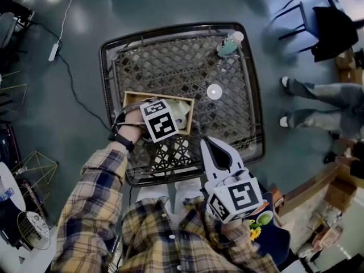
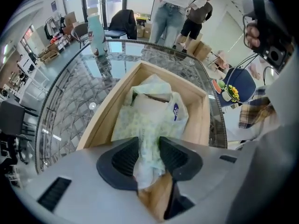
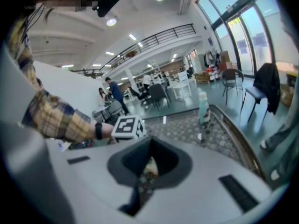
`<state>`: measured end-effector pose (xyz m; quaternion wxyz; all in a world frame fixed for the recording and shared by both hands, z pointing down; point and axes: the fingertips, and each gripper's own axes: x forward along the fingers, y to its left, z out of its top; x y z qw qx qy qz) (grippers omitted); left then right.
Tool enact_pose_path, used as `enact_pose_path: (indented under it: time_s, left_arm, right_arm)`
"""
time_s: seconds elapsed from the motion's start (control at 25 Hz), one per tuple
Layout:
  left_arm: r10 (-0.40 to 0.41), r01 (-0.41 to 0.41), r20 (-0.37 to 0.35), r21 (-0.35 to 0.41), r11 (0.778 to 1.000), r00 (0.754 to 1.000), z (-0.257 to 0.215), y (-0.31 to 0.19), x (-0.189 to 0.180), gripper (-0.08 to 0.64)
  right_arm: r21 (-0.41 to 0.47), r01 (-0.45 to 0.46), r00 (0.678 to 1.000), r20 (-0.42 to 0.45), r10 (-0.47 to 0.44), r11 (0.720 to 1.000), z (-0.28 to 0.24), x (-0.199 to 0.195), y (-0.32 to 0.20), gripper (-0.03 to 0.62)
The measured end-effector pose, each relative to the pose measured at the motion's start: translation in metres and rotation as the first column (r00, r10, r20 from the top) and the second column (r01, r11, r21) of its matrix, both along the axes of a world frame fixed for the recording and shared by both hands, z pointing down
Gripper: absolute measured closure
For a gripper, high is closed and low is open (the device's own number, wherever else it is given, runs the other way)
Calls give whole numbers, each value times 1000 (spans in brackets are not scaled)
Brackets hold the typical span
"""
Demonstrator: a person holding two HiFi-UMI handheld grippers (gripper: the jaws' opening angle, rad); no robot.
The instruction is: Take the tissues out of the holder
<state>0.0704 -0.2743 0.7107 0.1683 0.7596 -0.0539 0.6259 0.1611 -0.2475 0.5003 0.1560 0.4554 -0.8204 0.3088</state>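
A light wooden tissue holder (image 1: 132,98) stands on the glass lattice table (image 1: 176,61), toward its front left. In it lies a soft pack of tissues (image 2: 152,108) in pale green patterned wrap. My left gripper (image 2: 148,143) reaches into the holder (image 2: 202,115) from the near end, shut on the near end of the pack. In the head view its marker cube (image 1: 158,120) covers the jaws. My right gripper (image 1: 207,143) hovers over the table's front edge, right of the holder, shut with nothing held. From its own view the jaws (image 3: 150,141) meet, with the holder hidden behind them.
A teal bottle (image 1: 229,44) stands at the table's far right corner, and a small white disc (image 1: 214,91) lies right of the holder. A person's legs (image 1: 318,95) are right of the table. A chair with a dark jacket (image 1: 333,30) is beyond.
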Motion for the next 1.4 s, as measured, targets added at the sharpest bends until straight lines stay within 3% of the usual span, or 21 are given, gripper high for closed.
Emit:
enact_pose_path:
  time_s: [0.24,0.36,0.8,1.4]
  left_arm:
    - [32,-31,21,-20,999,999,4,0,1,421]
    - [60,-60,15,-1,998,998,4,1,1,470]
    - [80,-80,-1,80,994,997,-2,1,0,510]
    - [-9,22,-59,223,975,998,-62,-6,-11,515]
  right_arm:
    - [-7,-3,1000,8,3,1000,2,0,-1,583]
    - [-5,0,1000,11,0,1000,2,-2,0,583]
    - [15,13,1000,2,-13,1000,-6,-2,1,583]
    - [111,42,999,-12,-41,993,-44,-12,1,583]
